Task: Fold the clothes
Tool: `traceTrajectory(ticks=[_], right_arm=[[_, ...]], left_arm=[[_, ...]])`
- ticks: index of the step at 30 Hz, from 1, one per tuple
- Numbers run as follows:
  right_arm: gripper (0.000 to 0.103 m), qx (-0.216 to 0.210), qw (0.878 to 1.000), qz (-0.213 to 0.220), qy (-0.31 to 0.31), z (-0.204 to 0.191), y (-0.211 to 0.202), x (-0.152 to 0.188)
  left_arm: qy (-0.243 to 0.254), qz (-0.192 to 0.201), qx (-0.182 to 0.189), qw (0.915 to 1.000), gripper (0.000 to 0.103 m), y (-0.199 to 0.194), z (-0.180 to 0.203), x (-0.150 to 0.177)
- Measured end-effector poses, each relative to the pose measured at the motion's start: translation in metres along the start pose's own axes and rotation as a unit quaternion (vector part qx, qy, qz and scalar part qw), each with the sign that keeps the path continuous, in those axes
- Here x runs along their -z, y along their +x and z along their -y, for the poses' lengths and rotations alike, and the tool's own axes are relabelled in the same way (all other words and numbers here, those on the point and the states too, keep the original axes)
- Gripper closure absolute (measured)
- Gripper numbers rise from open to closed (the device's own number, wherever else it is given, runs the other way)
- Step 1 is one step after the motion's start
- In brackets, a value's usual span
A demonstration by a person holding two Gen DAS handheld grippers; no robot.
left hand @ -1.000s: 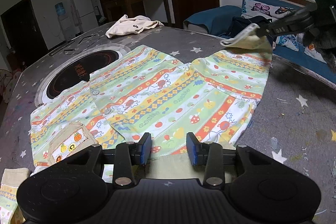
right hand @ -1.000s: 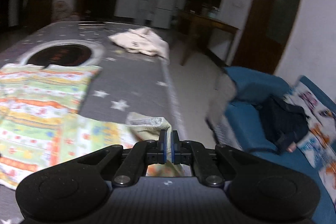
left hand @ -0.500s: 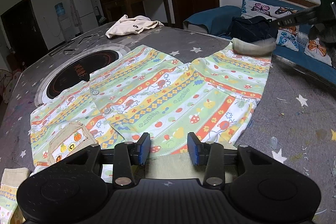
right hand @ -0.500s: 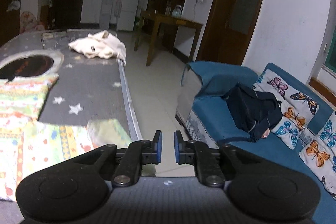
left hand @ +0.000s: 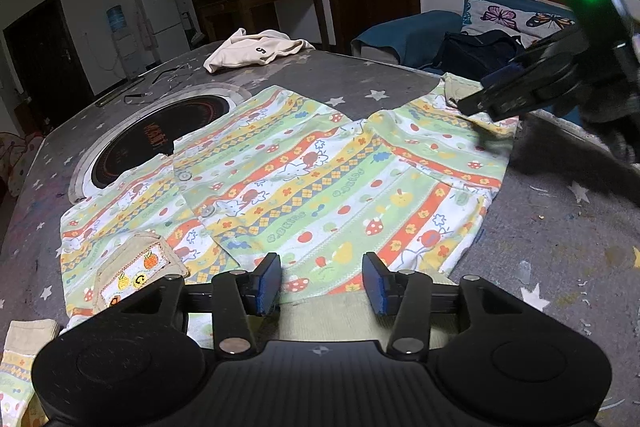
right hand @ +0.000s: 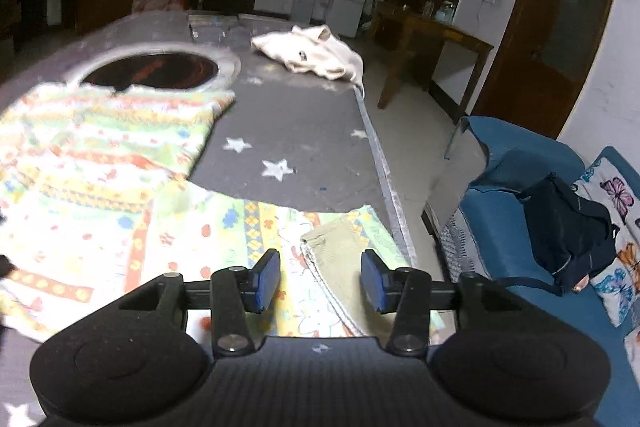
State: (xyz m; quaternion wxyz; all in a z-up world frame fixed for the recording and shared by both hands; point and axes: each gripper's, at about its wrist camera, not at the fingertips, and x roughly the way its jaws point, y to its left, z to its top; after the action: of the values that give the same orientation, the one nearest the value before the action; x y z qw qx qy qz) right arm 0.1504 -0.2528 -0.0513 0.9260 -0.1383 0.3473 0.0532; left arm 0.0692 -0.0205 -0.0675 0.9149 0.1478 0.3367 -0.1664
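A child's patterned top [left hand: 304, 183] with green, yellow and orange stripes lies spread flat on the grey star-print table [left hand: 560, 247]. My left gripper [left hand: 322, 283] is open over the top's near hem, holding nothing. My right gripper [right hand: 320, 281] is open above the right sleeve's beige cuff [right hand: 344, 251], which lies on the table near the edge. In the left wrist view the right gripper [left hand: 496, 99] hovers over that sleeve end. The top also shows in the right wrist view [right hand: 120, 163].
A cream garment [left hand: 256, 49] lies at the table's far end. A round dark inset burner [left hand: 160, 135] sits in the table beside the top. A second small patterned piece [left hand: 20, 355] lies at the near left. A blue sofa with a black bag [right hand: 564, 227] stands beyond the table's right edge.
My right gripper let go of the sleeve cuff, opened wide, and swung back over it; the cuff now lies flat on the table. My left gripper stayed put, open.
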Motion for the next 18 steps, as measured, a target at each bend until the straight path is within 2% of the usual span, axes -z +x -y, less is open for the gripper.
traceTrajectory(ticks=[9, 15, 18], right_arm=[[0.055, 0.069, 0.998, -0.008, -0.005, 0.03, 0.034, -0.009], [0.055, 0.114, 0.993, 0.003, 0.018, 0.06, 0.035, -0.016], [0.055, 0.107, 0.993, 0.011, 0.039, 0.068, 0.024, -0.019]], left_arm=[[-0.003, 0.0, -0.001, 1.0, 0.048, 0.001, -0.002, 0.001], [-0.005, 0.0, -0.004, 1.0, 0.045, 0.001, -0.003, 0.001], [-0.009, -0.001, -0.005, 0.9999, 0.043, 0.002, -0.004, 0.001]])
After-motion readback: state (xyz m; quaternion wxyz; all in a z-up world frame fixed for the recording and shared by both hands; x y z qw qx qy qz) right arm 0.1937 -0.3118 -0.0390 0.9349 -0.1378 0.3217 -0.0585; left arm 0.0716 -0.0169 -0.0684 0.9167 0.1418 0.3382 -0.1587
